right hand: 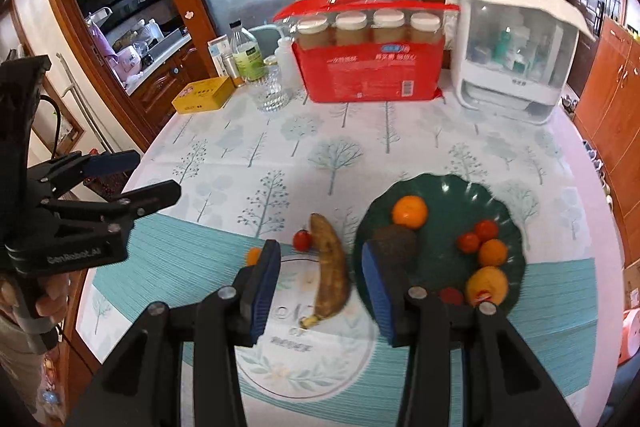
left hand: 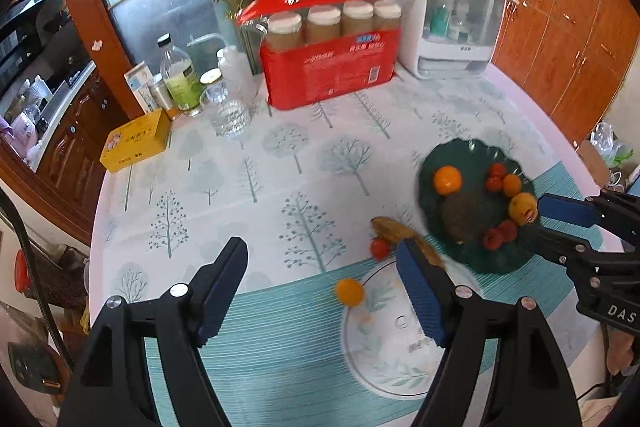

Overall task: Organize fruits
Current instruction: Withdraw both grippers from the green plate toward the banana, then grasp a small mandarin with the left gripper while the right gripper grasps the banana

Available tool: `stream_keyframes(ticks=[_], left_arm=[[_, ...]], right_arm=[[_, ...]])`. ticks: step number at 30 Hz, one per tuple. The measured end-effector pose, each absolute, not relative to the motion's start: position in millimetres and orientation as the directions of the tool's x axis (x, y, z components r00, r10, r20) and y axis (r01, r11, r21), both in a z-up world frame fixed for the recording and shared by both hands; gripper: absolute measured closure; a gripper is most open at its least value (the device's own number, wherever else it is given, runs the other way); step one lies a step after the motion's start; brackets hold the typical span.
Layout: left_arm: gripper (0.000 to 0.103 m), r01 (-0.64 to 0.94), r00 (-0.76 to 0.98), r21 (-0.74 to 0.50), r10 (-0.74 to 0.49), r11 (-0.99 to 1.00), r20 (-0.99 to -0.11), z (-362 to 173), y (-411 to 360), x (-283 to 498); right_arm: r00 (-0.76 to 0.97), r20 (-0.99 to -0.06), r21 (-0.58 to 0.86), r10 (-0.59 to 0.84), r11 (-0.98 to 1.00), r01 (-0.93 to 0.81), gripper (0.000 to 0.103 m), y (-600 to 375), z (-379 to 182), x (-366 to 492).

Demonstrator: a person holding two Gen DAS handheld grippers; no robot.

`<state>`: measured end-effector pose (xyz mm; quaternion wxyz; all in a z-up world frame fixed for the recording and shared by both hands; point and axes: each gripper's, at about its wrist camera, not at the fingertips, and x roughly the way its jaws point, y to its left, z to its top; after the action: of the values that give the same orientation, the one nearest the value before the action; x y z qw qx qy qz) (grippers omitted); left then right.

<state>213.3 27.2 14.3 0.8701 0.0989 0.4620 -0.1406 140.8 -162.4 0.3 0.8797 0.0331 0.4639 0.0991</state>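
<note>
A dark green plate (right hand: pixel 452 187) (left hand: pixel 460 155) holds an orange (right hand: pixel 409 211), an avocado (right hand: pixel 394 241), small tomatoes (right hand: pixel 478 235), a yellow fruit (right hand: pixel 486 285) and other small fruits. On the tablecloth beside it lie a brown banana (right hand: pixel 330 267) (left hand: pixel 394 227), a cherry tomato (right hand: pixel 302 239) (left hand: pixel 380 247) and a small orange fruit (left hand: pixel 350 291) (right hand: pixel 253 255). My right gripper (right hand: pixel 320 291) is open above the banana. My left gripper (left hand: pixel 320 291) is open and empty, near the small orange fruit.
At the table's back stand a red package of jars (right hand: pixel 370 55), a white cabinet-like container (right hand: pixel 516 55), a drinking glass (right hand: pixel 273 91), bottles (right hand: pixel 246 55) and a yellow box (right hand: pixel 204 94). Wooden cabinets surround the table.
</note>
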Motion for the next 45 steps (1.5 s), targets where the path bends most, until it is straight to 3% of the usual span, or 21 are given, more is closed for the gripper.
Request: stream_keyframes(ticks=[18, 31, 45], left_arm=[[0.028, 0.352, 0.280, -0.158, -0.265, 0.922, -0.923, -132.6, 33.1, 250.4], [0.055, 0.398, 0.202, -0.200, -0.298, 0.895, -0.933, -177.4, 11.0, 262.4], [0.069, 0.429, 0.230, -0.185, -0.305, 0.884, -0.924, -179.6, 0.3, 263.2]], right_arm=[[0.384, -0.905, 0.211, 0.184, 0.977, 0.028, 0.060, -144.1, -123.4, 163.3], [0.345, -0.915, 0.257, 0.210, 0.962, 0.095, 0.058, -142.4, -152.1, 156.3], [0.359, -0.920, 0.226, 0.155, 0.960, 0.165, 0.058, -145.7, -157.9, 157.0]])
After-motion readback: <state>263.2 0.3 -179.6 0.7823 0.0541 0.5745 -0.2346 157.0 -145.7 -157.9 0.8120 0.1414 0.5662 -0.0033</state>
